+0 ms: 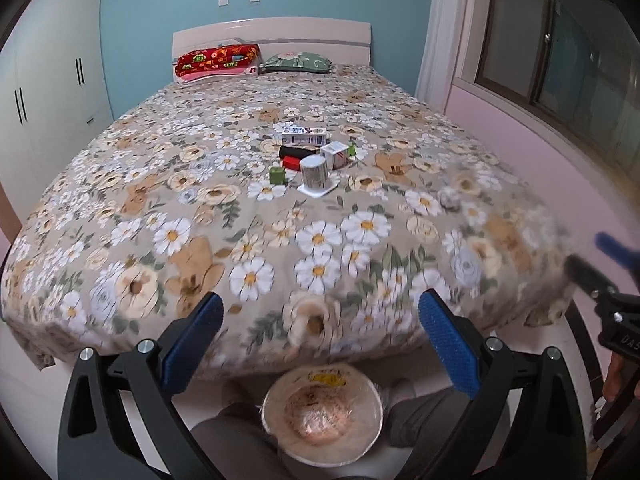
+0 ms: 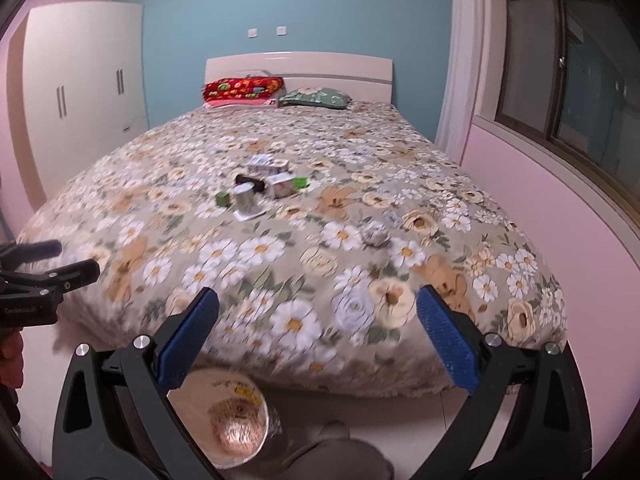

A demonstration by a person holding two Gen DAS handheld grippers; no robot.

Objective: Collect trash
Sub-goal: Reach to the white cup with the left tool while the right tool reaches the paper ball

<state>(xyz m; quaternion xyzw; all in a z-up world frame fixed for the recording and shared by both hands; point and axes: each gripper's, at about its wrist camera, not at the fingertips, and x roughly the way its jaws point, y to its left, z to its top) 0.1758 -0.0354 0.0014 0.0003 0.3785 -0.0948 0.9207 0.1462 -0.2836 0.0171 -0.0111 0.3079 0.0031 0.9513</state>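
Both claws — left claw [image 1: 320, 336] and right claw [image 2: 318, 328] — hung released and empty before the bed [image 1: 400, 216], its trash pile [image 1: 312, 156] mid-blanket.

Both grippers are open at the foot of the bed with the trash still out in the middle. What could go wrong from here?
The cluster of boxes lies far up the bed, so reaching may mean leaning over the bin on the floor and knocking it. The cylindrical tin stands upright on soft bedding and could topple. The crumpled wad lies apart and is easily missed.
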